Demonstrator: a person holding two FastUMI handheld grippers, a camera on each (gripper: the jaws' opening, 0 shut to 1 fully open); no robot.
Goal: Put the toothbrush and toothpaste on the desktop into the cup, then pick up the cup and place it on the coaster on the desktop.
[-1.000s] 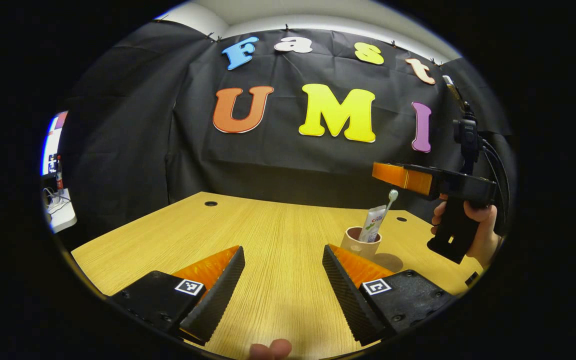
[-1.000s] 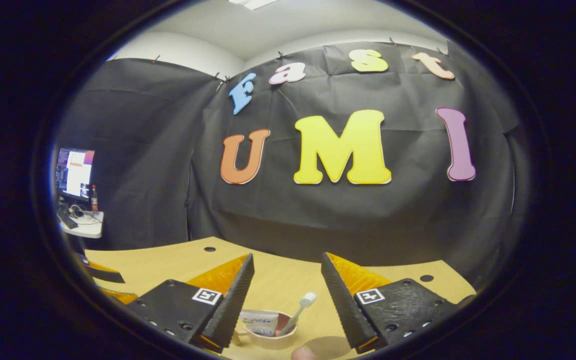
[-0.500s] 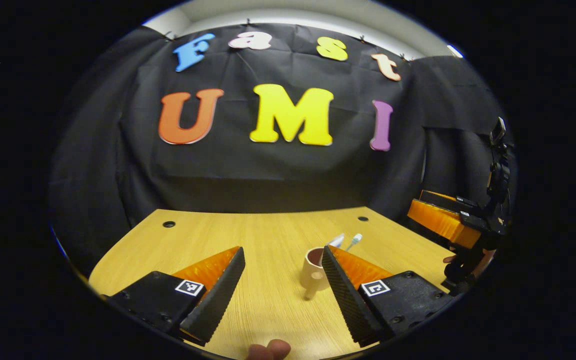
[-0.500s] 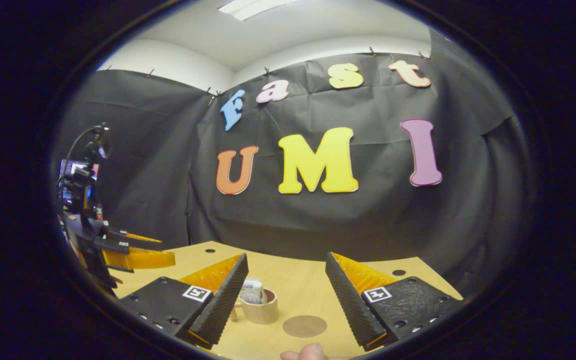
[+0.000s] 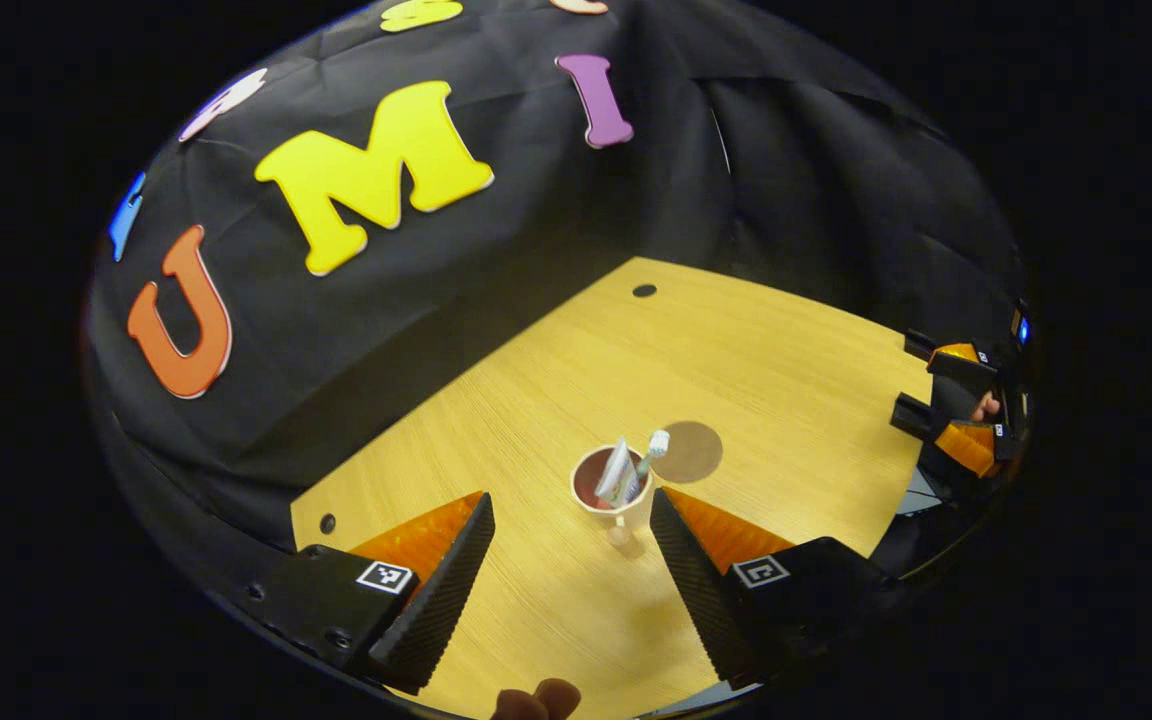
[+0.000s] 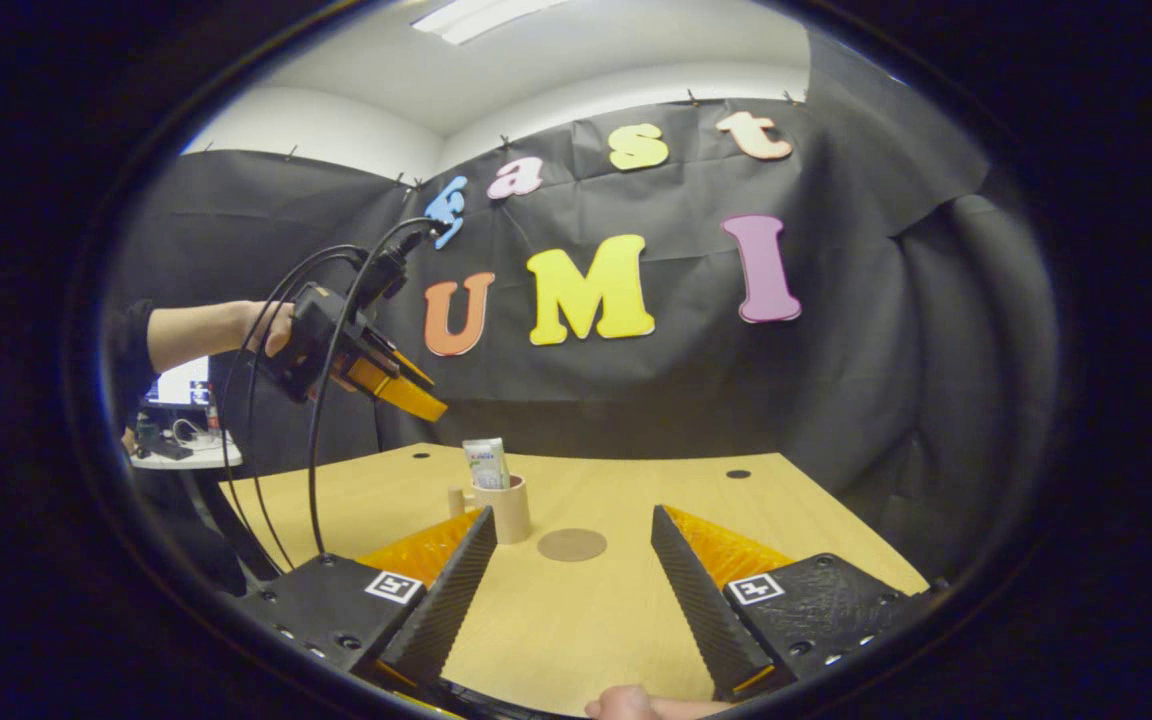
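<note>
A pale wooden surface [image 5: 736,360] is sitting inside a booth walled with black cloth [image 6: 836,330], with a white ceiling and a light strip showing above it in the right gripper view and a side table with a lit screen [image 6: 181,385] standing beyond the surface's left edge. The cup [image 5: 612,489] is standing upright near the middle of the surface, with the toothpaste [image 5: 617,472] and the toothbrush [image 5: 652,450] leaning inside it, and the round brown coaster [image 5: 686,451] is lying flat just beside it, bare. The left gripper [image 5: 566,545] is hovering above the surface, tilted downward toward the cup, its fingers spread wide and holding nothing; in the right gripper view it is being held aloft by a hand [image 6: 271,330] in a dark sleeve, cables trailing down. The right gripper [image 6: 568,560] is staying low near the surface's near edge, fingers wide apart and empty, pointing toward the coaster. Bare wood is lying open around the cup and coaster, out to the cable holes by the far edge.
</note>
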